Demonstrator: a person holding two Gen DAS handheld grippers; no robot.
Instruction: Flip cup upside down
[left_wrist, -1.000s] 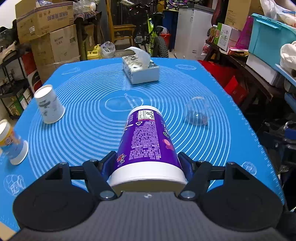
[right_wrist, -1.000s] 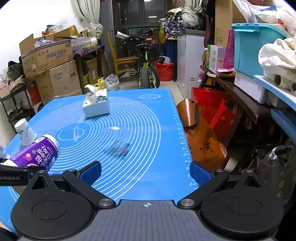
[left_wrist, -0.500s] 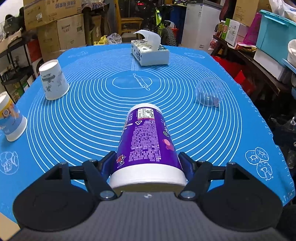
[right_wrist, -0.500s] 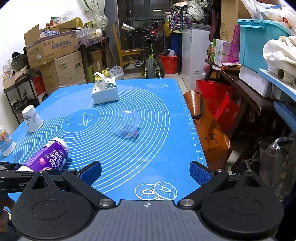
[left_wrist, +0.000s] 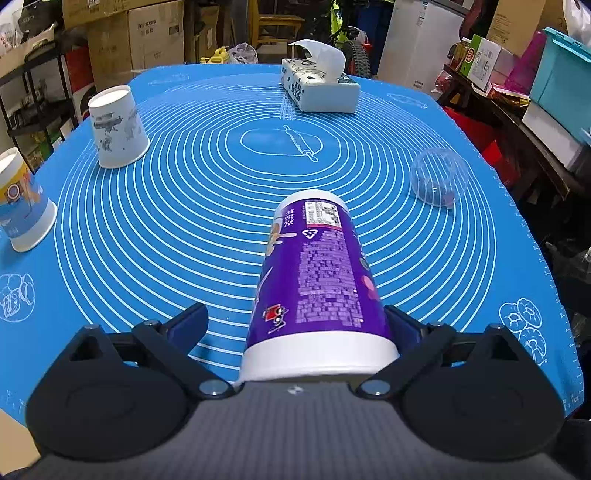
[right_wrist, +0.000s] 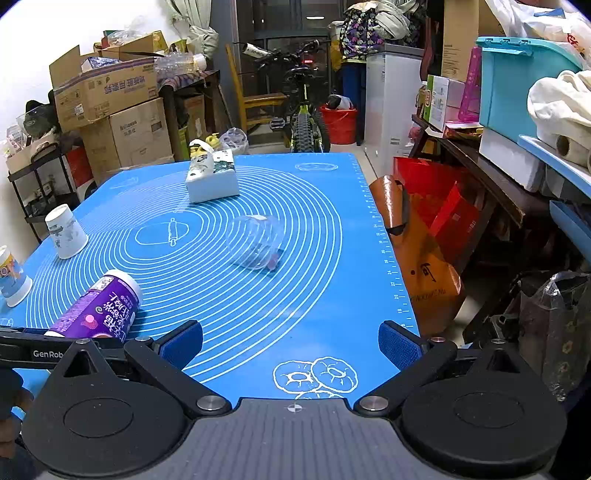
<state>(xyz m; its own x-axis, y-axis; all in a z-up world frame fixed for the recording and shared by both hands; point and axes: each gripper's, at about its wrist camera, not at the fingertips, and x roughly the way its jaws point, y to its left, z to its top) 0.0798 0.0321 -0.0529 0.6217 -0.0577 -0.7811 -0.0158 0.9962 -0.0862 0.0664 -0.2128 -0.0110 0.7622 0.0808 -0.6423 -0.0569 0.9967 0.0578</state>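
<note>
A tall purple cup (left_wrist: 317, 280) with a white rim band lies on its side between the fingers of my left gripper (left_wrist: 295, 325), base pointing away. The jaws stand wide: the left pad is clear of the cup, the right pad sits against its side. It also shows in the right wrist view (right_wrist: 96, 312), low over the blue mat (right_wrist: 295, 295) at the left. My right gripper (right_wrist: 291, 345) is open and empty above the mat's near right edge.
A white paper cup (left_wrist: 116, 127) and a blue-and-orange cup (left_wrist: 24, 206) stand upside down at the left. A clear plastic cup (left_wrist: 437, 179) lies at the right. A tissue box (left_wrist: 317, 90) sits at the back. Clutter lines the right side off the table.
My left gripper has opened: its left pad has come away from the purple cup, which has tipped slightly rightward. The left view has also moved lower and closer over the mat.
</note>
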